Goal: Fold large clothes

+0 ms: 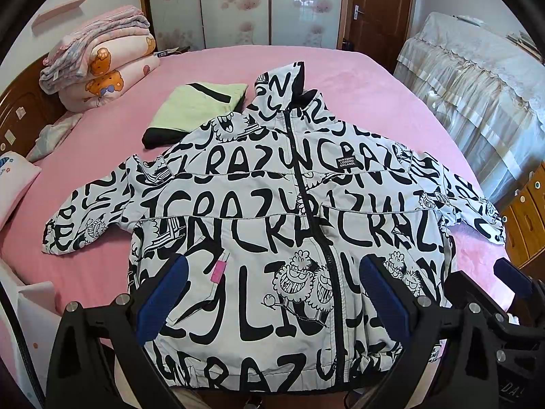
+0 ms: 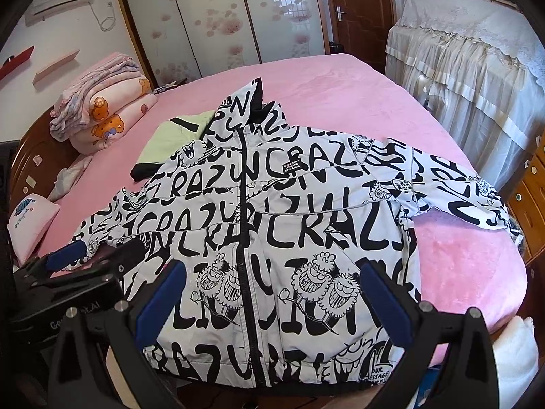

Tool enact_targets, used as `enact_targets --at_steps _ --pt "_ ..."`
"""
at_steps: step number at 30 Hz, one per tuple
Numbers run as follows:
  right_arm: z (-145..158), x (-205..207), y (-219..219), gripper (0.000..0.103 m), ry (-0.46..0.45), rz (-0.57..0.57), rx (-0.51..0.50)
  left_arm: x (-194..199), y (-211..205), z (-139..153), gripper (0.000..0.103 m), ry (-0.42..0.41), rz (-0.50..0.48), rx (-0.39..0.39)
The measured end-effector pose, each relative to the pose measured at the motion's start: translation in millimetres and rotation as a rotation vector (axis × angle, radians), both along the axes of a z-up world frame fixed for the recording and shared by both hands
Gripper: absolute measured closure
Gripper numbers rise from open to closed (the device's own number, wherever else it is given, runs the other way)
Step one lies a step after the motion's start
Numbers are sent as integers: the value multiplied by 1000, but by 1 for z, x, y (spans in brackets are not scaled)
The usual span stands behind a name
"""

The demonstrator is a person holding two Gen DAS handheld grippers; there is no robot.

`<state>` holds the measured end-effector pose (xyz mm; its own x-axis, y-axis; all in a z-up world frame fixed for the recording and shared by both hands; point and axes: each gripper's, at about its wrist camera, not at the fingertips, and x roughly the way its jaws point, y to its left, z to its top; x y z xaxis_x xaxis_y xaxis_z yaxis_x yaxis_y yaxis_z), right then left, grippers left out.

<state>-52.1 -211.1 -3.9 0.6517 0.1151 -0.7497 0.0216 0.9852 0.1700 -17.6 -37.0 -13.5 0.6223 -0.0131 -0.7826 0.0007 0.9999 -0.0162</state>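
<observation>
A white jacket [image 1: 259,211] printed with black lettering and cartoon faces is lying front-up and zipped on the pink bed [image 1: 340,78], taking up the near half of the sheet. Its long axis is running from the hem at the near edge of the bed up to the hood [image 1: 286,81], which is pointing toward the far end of the bed and the wooden door [image 1: 381,10] beyond. Both sleeves are spreading out sideways from the jacket's shoulders, each angling down toward the near edge. A folded green-and-black garment [image 1: 194,109] is sitting just beside the jacket's shoulder on the left, its near corner tucked under the jacket, and a stack of folded quilts [image 1: 102,58] is resting farther left of the jacket, near the headboard. The left hand-held gripper [image 1: 272,293] is hovering over the jacket's lower front with its blue-padded fingers [image 1: 163,300] spread wide apart, holding nothing. The right hand-held gripper [image 2: 272,293] is hanging over the jacket's hem area, its fingers likewise parted and empty, just to the right of the left one.
</observation>
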Motion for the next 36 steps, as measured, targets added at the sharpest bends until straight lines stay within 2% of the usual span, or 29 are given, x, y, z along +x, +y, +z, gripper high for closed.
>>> enact_targets --at_steps 36 --pt "0 11 -1 1 6 8 23 1 -2 -2 3 4 -10 4"
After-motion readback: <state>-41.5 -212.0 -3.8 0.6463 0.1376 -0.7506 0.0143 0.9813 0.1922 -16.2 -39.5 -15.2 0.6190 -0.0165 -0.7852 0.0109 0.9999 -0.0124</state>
